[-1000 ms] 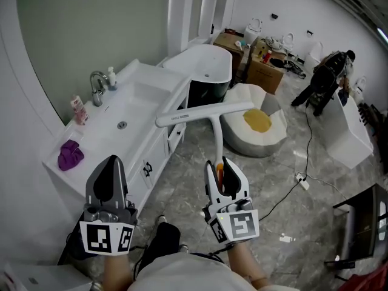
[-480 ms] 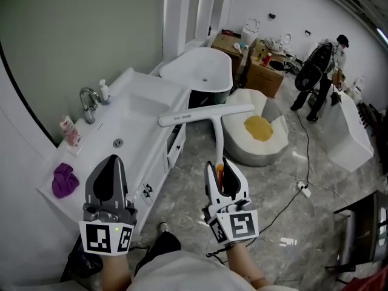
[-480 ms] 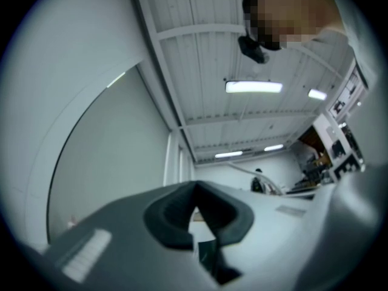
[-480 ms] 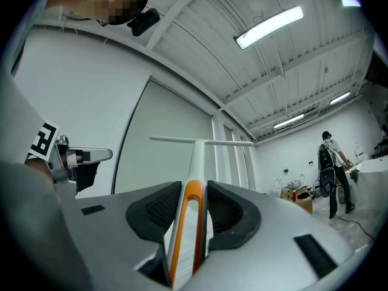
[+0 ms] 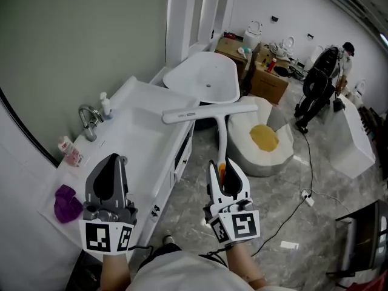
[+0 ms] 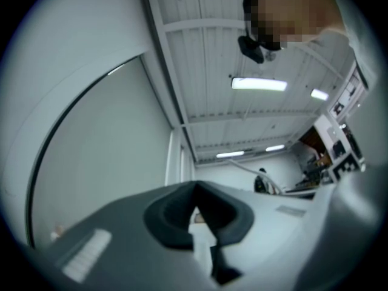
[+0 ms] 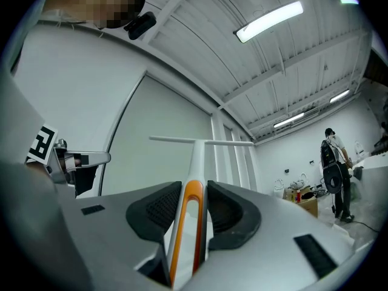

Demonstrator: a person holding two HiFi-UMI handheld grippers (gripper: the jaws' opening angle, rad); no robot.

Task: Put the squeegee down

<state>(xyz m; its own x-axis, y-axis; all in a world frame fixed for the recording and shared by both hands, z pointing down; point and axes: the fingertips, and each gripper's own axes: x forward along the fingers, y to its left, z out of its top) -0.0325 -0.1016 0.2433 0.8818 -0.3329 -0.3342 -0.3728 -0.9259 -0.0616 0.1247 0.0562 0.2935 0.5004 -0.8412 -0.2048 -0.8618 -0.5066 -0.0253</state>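
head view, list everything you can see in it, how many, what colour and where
squeegee: 1, white with orange grip, upright in the right gripper
counter: 1, white, left side
tap: 1, silver, counter's back edge
cloth: 1, purple, counter's near end
bathtub: 1, white, beyond the counter
cardboard boxes: at least 2, brown, at the back
person: 1, dark clothes, far right
left gripper: 1, grey, shut, empty
right gripper: 1, white, shut on the squeegee's handle
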